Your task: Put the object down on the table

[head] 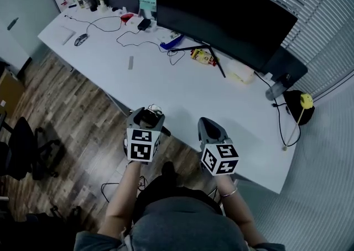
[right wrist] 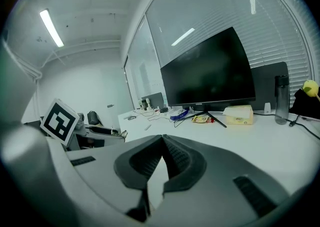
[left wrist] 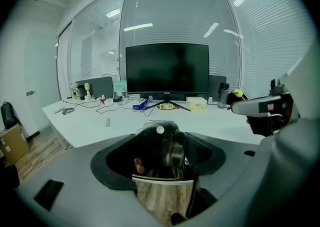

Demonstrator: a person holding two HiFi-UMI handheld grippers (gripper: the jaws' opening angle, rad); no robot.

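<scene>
— While pinched aloft like this, counts as not yet put down. Glossy black rounded object (left wrist: 158, 143) with a small white dot: clamped between the pads of the left gripper (left wrist: 161, 160), clear of the white desk (head: 182, 87).

— Where, exactly?

— Right at the desk's near edge, toward its left half, over brown wood-plank floor (head: 83, 117), seen below the object in the left gripper view. Judged from that: none of the task done yet. Left to do: carry forward past the near edge, lower onto bare desk, spread the jaws, draw back.

— And the right gripper (right wrist: 161, 152)?

— Pressed together at the tips, pinching nothing. Hovers just beside the left one, above the same near edge.

— Any containers?

— Two on the desk worth naming, both well apart from the grippers. Pale yellow rectangular box (head: 241, 73) near the far edge, just beside the stand of the wide black monitor (head: 221, 12); looks closed, contents hidden. Grey cylindrical bottle (right wrist: 281, 98) toward the far right corner; cannot tell whether full or empty. Also a few small bottles at the far left corner, too small to judge.
</scene>
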